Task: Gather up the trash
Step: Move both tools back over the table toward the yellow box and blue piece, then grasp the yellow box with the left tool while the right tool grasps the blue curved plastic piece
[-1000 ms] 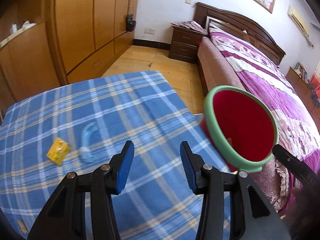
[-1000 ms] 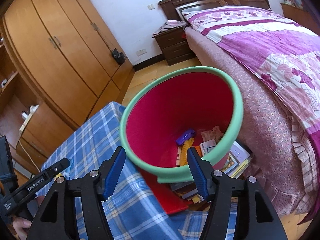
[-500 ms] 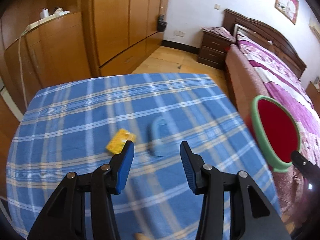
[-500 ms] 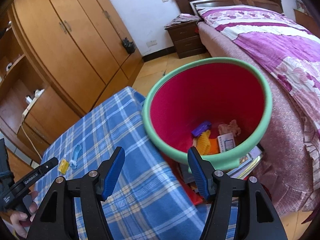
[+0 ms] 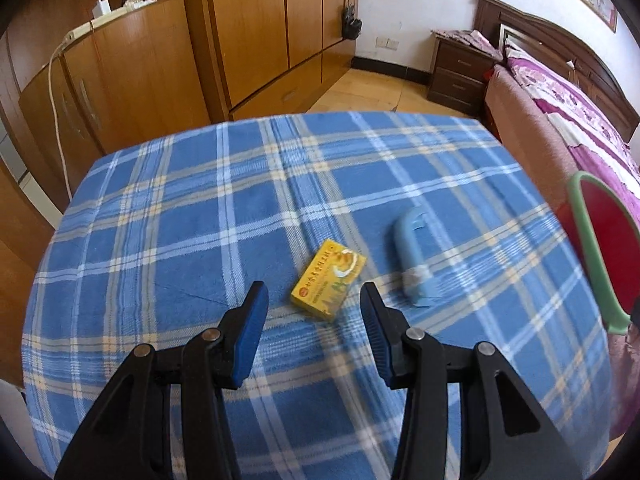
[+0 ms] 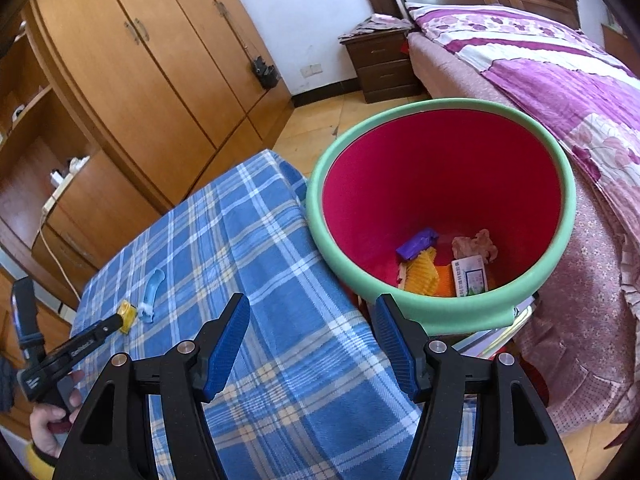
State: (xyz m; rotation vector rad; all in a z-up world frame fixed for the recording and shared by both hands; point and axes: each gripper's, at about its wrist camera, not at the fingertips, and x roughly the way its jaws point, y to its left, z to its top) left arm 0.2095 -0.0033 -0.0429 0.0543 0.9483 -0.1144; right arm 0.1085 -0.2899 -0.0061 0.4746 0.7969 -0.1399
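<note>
left claw (image 5: 311, 312) parted, yellow box (image 5: 329, 280) ahead

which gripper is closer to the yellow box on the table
Left. The left gripper hovers right at the yellow box, jaws open. The right gripper is far across the table, by the bin.

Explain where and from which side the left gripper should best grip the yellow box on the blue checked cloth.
Probably across its two long edges, from above: the yellow box lies flat and skewed on the cloth, so the open left gripper should rotate to match.
</note>
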